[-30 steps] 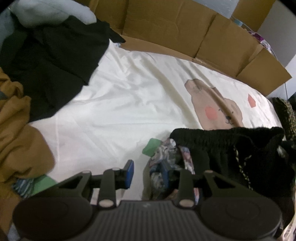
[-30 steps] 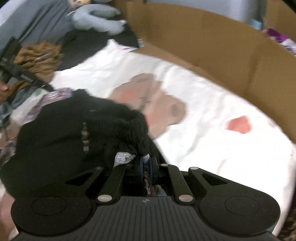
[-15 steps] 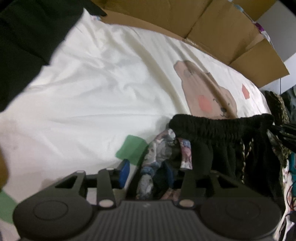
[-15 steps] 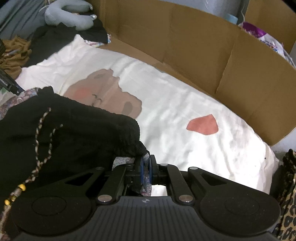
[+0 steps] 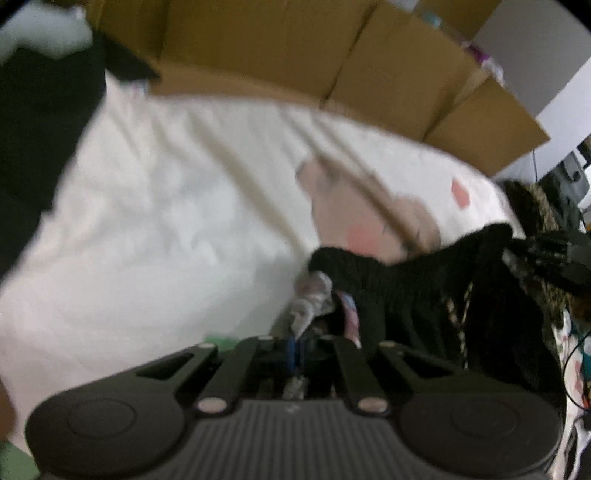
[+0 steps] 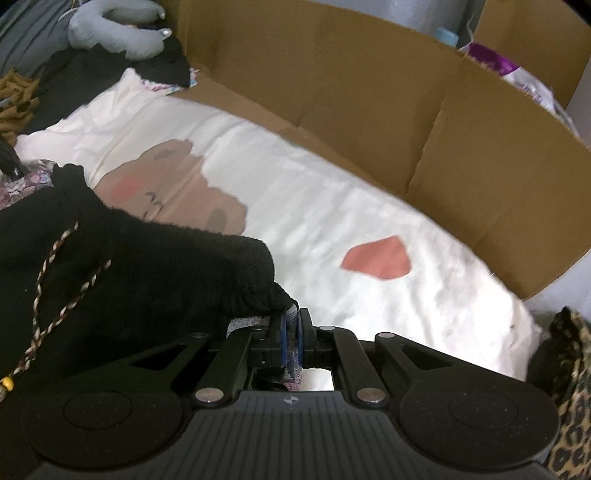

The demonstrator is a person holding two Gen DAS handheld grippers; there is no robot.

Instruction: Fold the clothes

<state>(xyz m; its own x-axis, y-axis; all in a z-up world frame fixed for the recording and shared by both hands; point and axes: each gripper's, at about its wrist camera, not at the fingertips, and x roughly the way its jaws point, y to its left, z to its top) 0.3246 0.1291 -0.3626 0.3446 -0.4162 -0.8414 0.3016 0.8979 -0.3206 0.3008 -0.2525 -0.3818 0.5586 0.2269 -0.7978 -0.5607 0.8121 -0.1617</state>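
Observation:
A black knit garment (image 5: 406, 295) with a floral lining (image 5: 314, 295) and a braided drawstring (image 6: 55, 266) lies on a white bear-print sheet (image 5: 166, 221). The left wrist view is blurred. In it my left gripper (image 5: 293, 347) has its jaws closing tight on the floral edge at the garment's left corner, blue pads together on the cloth. My right gripper (image 6: 291, 332) is shut on the opposite corner (image 6: 258, 295), with floral cloth pinched between its pads. The waistband spans between the two grippers. The right gripper (image 5: 546, 254) also shows at the right edge of the left wrist view.
Cardboard walls (image 6: 369, 110) ring the far side of the sheet (image 6: 314, 206). A black clothes pile (image 5: 37, 129), a brown garment (image 6: 14, 103) and a grey neck pillow (image 6: 110, 29) lie to the left. Leopard-print cloth (image 6: 569, 387) sits at the right.
My left gripper slid right onto the garment's floral corner and went from open to shut on it. The right gripper stayed shut on its corner and shifted right.

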